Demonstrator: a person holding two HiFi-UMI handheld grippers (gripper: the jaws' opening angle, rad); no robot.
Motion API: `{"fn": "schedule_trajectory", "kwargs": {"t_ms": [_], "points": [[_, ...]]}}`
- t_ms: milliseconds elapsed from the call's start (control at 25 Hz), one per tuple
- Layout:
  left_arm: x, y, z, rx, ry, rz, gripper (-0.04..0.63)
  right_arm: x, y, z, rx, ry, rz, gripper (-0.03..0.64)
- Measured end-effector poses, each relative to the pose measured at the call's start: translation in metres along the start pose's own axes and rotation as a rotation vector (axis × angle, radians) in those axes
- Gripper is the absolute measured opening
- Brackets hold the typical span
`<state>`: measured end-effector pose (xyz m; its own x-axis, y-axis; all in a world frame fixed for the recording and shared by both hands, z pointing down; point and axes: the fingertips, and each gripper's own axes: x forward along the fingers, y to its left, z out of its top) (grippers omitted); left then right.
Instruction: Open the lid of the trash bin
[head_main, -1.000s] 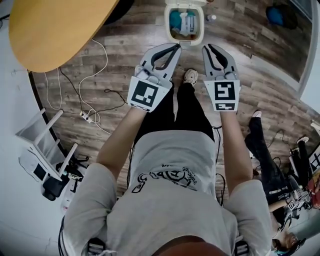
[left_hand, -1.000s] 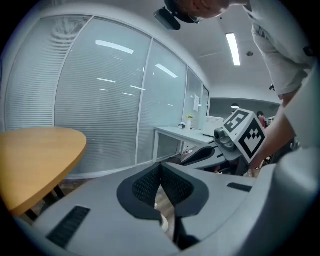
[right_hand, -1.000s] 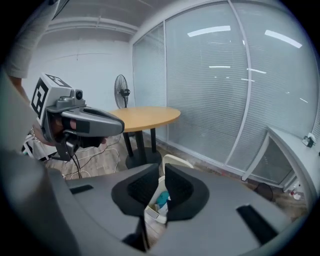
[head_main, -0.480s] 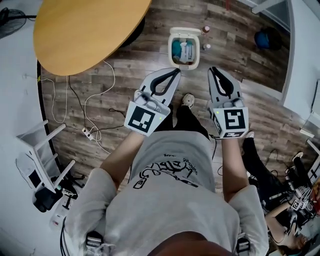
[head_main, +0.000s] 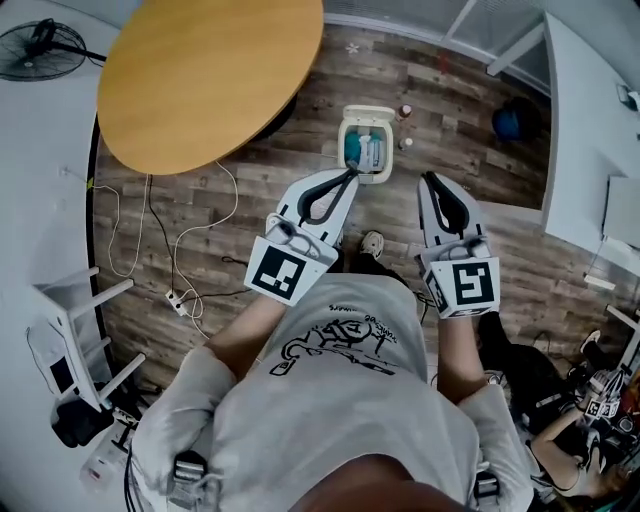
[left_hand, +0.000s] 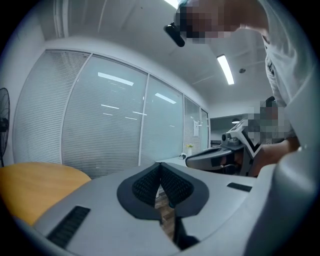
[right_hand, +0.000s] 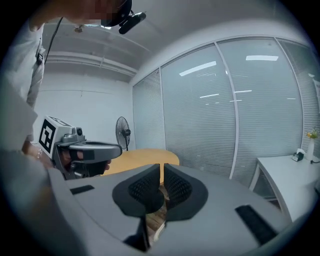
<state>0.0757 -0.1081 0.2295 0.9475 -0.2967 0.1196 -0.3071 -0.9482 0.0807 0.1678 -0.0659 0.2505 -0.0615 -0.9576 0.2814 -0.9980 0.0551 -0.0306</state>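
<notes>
A brown wooden floor (head_main: 520, 230) fills most of the head view. At the far left stands a round bench (head_main: 210, 75) with a yellow wooden top, and nothing can be seen lying on it. The person (head_main: 340, 400), in a grey printed shirt, fills the near part of the view and holds both grippers out in front, side by side and well apart. The left gripper (head_main: 353, 174) has its jaws together at the tips, and they hold nothing. The jaws of the right gripper (head_main: 428, 177) are closing; only a narrow slit is left between the pads, and there is nothing in it. The trash bin (head_main: 391, 160), small and white, stands on the floor on the far side of the person, just beyond the tip of the left gripper in this view, and neither gripper touches it. Its lid (head_main: 367, 112) is already up at the far edge, and blue and white things show inside. Two small bottles (head_main: 405, 144) stand just right of it
</notes>
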Motion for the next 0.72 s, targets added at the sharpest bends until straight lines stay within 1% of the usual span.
{"fn": "schedule_trajectory", "kwargs": {"t_ms": [200,520,720], "points": [[-0.010,-0.005,0.026,-0.014,-0.026,-0.012,0.017,-0.015,0.002,0.030,-0.009,-0.031,-0.024,0.032],[-0.018,-0.021,0.059,0.016,-0.080,-0.041,0.015,-0.037,0.003,0.060,-0.026,-0.084,-0.048,0.031],[-0.028,-0.023,0.072,0.017,-0.088,-0.052,0.016,-0.047,0.012,0.079,-0.042,-0.114,-0.048,0.031]]}}
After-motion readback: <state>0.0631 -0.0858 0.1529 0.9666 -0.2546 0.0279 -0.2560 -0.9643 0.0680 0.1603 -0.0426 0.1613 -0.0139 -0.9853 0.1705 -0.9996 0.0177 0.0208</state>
